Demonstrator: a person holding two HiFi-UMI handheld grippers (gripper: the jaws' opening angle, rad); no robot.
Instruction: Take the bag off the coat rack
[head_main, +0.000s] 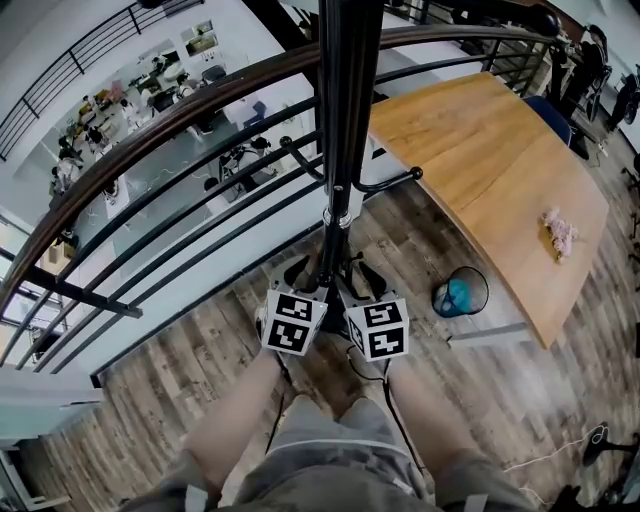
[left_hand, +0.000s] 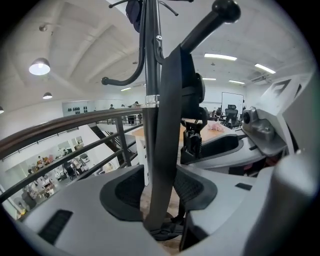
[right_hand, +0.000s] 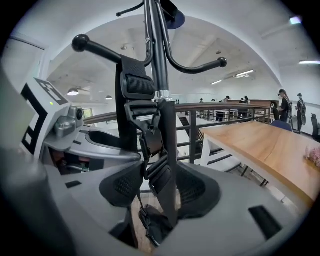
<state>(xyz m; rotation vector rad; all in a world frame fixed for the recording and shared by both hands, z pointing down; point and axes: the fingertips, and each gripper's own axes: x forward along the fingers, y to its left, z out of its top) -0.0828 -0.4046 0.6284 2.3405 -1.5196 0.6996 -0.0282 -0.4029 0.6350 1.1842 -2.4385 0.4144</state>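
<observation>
The black coat rack pole (head_main: 345, 100) stands right in front of me by the railing. A black bag strap (left_hand: 167, 125) hangs from a ball-tipped hook (left_hand: 225, 9) and runs down between the pads of my left gripper (left_hand: 160, 192). Those pads stand close on either side of the strap, and I see no squeeze on it. In the right gripper view a strap with buckles (right_hand: 150, 135) hangs from another hook (right_hand: 80, 42). It passes between the parted pads of my right gripper (right_hand: 157, 189). Both grippers (head_main: 305, 275) (head_main: 365, 280) sit side by side at the pole. The bag's body is hidden.
A curved dark railing (head_main: 150, 120) runs behind the rack, with a drop to a lower floor beyond it. To the right is a wooden table (head_main: 490, 160) with a pink thing (head_main: 560, 232) on it. A blue-lined wire bin (head_main: 460, 292) stands on the plank floor.
</observation>
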